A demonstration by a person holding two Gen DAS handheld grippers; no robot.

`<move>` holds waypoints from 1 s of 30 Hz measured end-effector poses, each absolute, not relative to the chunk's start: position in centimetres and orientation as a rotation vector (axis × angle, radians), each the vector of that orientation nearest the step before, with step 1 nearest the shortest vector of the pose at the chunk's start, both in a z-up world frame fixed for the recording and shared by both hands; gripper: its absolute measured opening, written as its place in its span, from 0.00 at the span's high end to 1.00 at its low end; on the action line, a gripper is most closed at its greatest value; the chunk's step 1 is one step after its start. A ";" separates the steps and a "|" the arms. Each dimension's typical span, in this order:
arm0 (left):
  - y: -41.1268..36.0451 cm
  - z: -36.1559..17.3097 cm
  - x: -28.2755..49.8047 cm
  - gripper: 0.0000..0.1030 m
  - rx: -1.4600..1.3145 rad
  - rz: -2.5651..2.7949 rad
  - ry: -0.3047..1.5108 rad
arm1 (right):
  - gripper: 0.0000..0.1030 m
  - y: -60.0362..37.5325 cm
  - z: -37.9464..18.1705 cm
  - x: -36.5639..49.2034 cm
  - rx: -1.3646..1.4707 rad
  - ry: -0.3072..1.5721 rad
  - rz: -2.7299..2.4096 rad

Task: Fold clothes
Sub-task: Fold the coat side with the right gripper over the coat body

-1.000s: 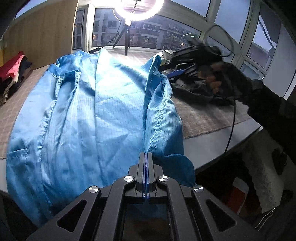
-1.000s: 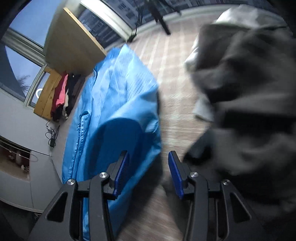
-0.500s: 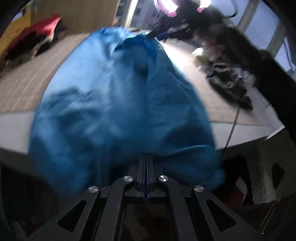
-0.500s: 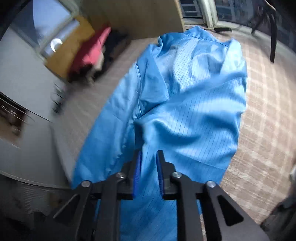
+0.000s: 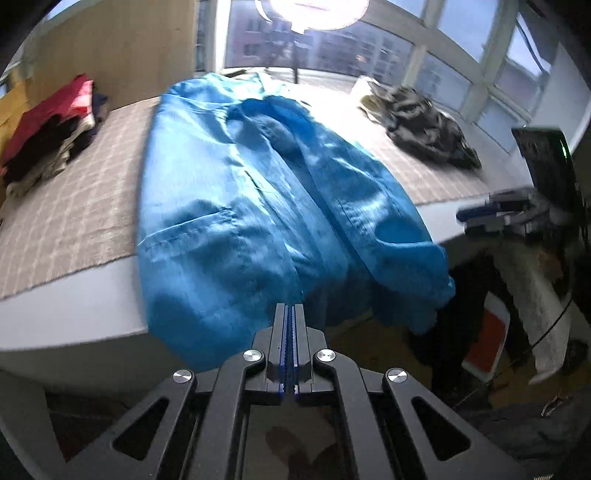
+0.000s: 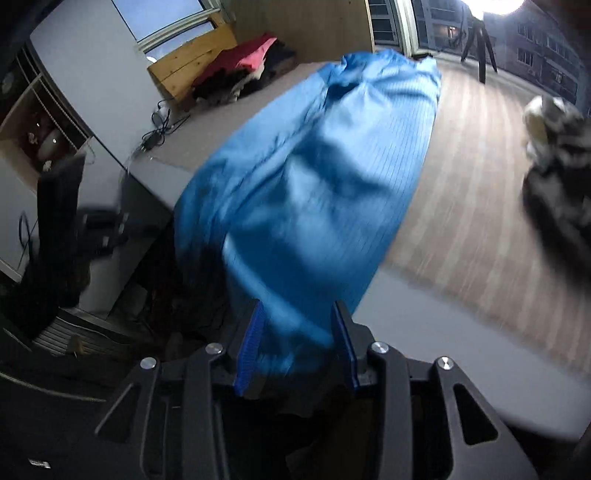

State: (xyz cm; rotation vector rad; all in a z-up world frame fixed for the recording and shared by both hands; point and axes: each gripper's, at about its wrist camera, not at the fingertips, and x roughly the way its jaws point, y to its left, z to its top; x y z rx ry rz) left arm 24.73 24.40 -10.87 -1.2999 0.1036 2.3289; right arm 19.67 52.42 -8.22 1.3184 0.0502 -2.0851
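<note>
A blue garment lies lengthwise on the checked mat, and its near end hangs over the table's front edge. My left gripper is shut on the hem of that hanging end. My right gripper has its jaws opening. Blurred blue cloth shows between its fingers, but I see no pad pressing on it. In the left wrist view the right gripper hovers beyond the table's right edge, just off the garment's drooping sleeve.
Folded red and dark clothes are stacked at the far left of the table. A dark crumpled pile lies at the far right. A ring light on a tripod stands by the windows. Below the edge is floor clutter.
Both grippers drew back toward the table's front edge, dragging the blue garment so that its end hangs off. The right gripper left the dark pile, narrowed over blue cloth, then widened.
</note>
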 end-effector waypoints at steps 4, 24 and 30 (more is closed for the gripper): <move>25.7 -10.2 23.4 1.00 -1.280 2.260 0.144 | 0.59 51.8 -11.0 22.5 1.342 0.111 -2.101; 37.9 -13.7 14.0 0.92 -1.260 2.043 0.591 | 0.91 50.7 -16.1 25.3 1.246 -0.091 -2.061; 36.4 -13.1 14.2 0.91 -1.246 2.075 0.595 | 0.37 54.8 -14.3 28.9 1.225 -0.269 -2.135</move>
